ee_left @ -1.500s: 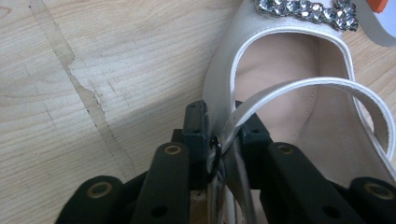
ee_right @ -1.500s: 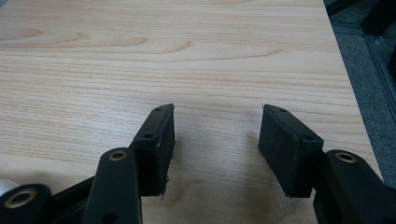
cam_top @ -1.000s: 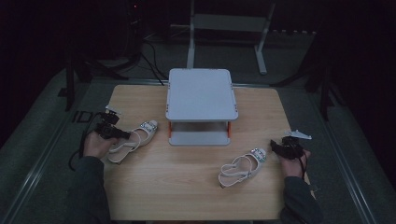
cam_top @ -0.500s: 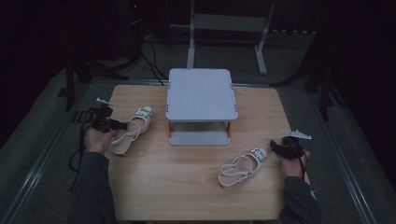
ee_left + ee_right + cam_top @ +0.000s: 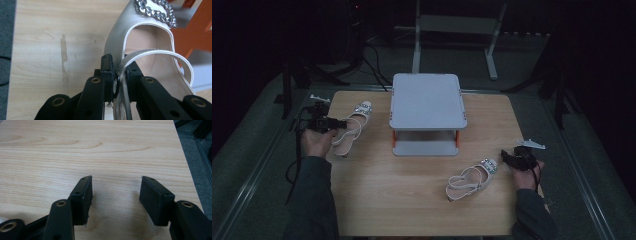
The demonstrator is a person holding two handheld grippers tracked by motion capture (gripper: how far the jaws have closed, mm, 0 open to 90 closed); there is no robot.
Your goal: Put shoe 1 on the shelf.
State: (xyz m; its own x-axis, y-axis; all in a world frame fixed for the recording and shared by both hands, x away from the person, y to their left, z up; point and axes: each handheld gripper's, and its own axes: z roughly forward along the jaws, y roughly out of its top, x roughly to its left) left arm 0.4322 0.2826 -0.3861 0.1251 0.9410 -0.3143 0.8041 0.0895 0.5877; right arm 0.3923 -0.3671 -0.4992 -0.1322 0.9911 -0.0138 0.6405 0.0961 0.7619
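White strappy high-heeled sandal with a rhinestone buckle (image 5: 350, 131) sits at the table's left side, just left of the grey two-tier shelf rack with orange legs (image 5: 427, 100), toe pointing toward the far edge. Left gripper (image 5: 332, 123) is clamped on its white ankle strap (image 5: 155, 53): in the left gripper view the jaws pinch the strap's thin band between them, rhinestone buckle (image 5: 155, 11) at the top of that view, peach insole visible inside. An orange rack leg (image 5: 195, 37) stands close on that sandal's right.

Second matching white sandal (image 5: 472, 179) lies on the light wooden table (image 5: 412, 200) at front right, toe end toward the right gripper (image 5: 508, 159), which is just beside it. In the high view I can't tell if they touch. Right gripper view: jaws spread wide, nothing between them, bare wood grain below.

Rack is centred toward the far edge, between the two sandals. Its lower shelf (image 5: 426, 148) is bare. Dark floor and black stands surround the table. A pale metal frame (image 5: 457, 25) stands beyond it.
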